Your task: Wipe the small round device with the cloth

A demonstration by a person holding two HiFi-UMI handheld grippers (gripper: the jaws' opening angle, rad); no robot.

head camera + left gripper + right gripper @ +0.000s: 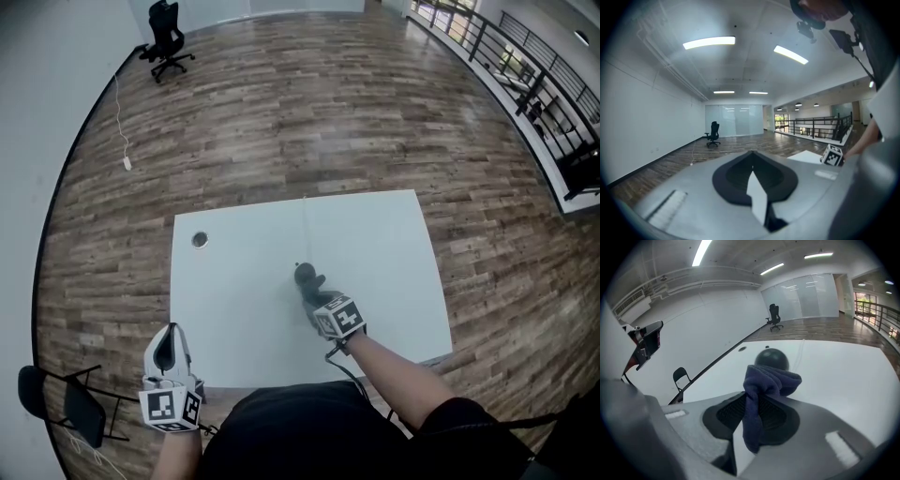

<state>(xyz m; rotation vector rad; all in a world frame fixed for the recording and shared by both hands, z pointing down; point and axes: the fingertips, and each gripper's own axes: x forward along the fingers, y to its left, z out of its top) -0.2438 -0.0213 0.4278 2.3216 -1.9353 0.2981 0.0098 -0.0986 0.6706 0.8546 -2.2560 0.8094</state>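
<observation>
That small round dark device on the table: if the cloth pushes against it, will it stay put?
Probably not firmly. The device looks ball-like, so it may roll or skid on the smooth table. It seems small, likely light, and nothing braces it.

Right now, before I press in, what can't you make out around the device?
- Whether the cloth touches the small round device: in the right gripper view the cloth covers the device's lower front; in the head view it is too small to tell.
- Device's base on the table: right gripper view, hidden behind the cloth.
- Jaw tips of the right gripper: head view, hidden by its marker cube and the cloth.
</observation>
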